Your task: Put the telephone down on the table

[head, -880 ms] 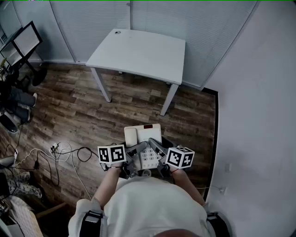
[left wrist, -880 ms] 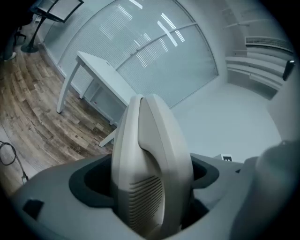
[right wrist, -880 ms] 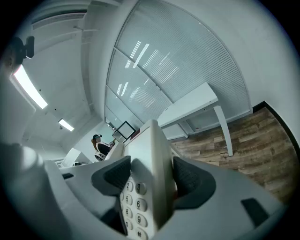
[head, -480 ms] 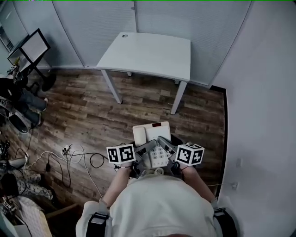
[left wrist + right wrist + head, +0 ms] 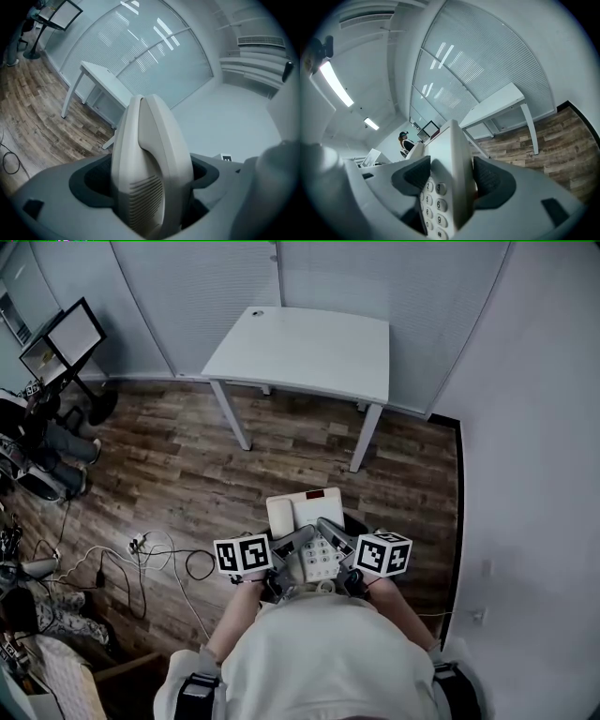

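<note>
A beige desk telephone [image 5: 302, 515] with a keypad and a handset on its left side is held in the air in front of my body, above the wooden floor. My left gripper [image 5: 294, 540] is shut on its left side; in the left gripper view the handset [image 5: 149, 159] fills the gap between the dark pads [image 5: 91, 180]. My right gripper [image 5: 327, 532] is shut on the right edge, with the telephone [image 5: 449, 164] and its number keys wedged between the pads [image 5: 490, 180]. The white table [image 5: 309, 348] stands ahead, against the blinds.
White and black cables [image 5: 141, 554] lie on the floor at the left. Monitors on a stand [image 5: 58, 338] and a seated person [image 5: 42, 442] are at the far left. A plain wall [image 5: 534, 474] runs along the right.
In the head view the table has slid slightly to the right and lower, so I am a little nearer to it. Both grips on the telephone are unchanged.
</note>
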`<action>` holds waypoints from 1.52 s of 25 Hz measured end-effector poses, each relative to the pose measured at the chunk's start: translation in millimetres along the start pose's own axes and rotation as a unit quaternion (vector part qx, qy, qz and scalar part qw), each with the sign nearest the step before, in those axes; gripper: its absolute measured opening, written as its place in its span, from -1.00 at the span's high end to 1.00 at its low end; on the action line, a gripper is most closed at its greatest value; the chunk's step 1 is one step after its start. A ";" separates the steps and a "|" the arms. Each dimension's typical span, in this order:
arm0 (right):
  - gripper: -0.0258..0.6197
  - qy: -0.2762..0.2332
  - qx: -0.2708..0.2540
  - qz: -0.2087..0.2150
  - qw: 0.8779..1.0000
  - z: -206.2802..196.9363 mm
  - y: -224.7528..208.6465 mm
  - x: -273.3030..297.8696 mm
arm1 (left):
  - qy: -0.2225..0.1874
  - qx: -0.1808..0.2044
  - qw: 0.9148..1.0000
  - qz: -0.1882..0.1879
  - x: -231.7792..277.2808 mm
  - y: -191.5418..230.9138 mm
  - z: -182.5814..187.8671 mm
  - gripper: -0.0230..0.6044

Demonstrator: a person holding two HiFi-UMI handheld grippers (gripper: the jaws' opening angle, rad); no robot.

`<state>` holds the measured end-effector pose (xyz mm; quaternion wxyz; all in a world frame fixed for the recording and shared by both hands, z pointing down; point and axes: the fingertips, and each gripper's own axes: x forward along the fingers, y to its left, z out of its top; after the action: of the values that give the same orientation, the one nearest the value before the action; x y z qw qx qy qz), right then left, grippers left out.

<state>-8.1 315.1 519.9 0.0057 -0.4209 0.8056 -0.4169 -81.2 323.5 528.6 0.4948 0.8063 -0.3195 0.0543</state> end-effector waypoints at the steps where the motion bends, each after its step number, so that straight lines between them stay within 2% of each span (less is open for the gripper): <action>1: 0.00 0.000 0.000 0.002 1.000 0.3 0.1 -0.2 | -0.001 0.000 1.000 0.001 0.0 -0.4 0.0 -0.46; 19: 0.00 -0.008 -0.003 0.004 1.000 7.1 -23.9 -30.8 | -0.005 0.004 1.000 -0.003 26.8 -23.5 -16.8 -0.46; 31: 0.00 -0.006 -0.007 0.009 1.000 6.3 -26.2 -29.8 | -0.017 -0.001 1.000 -0.007 28.1 -21.6 -17.2 -0.46; 38: 0.00 -0.014 0.002 0.002 1.000 23.3 -38.6 -19.7 | -0.006 0.004 1.000 -0.012 45.0 -18.6 0.8 -0.46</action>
<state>39.0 301.6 524.1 0.0185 -0.4247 0.8055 -0.4128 -35.4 307.7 532.1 0.4903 0.8124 -0.3124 0.0446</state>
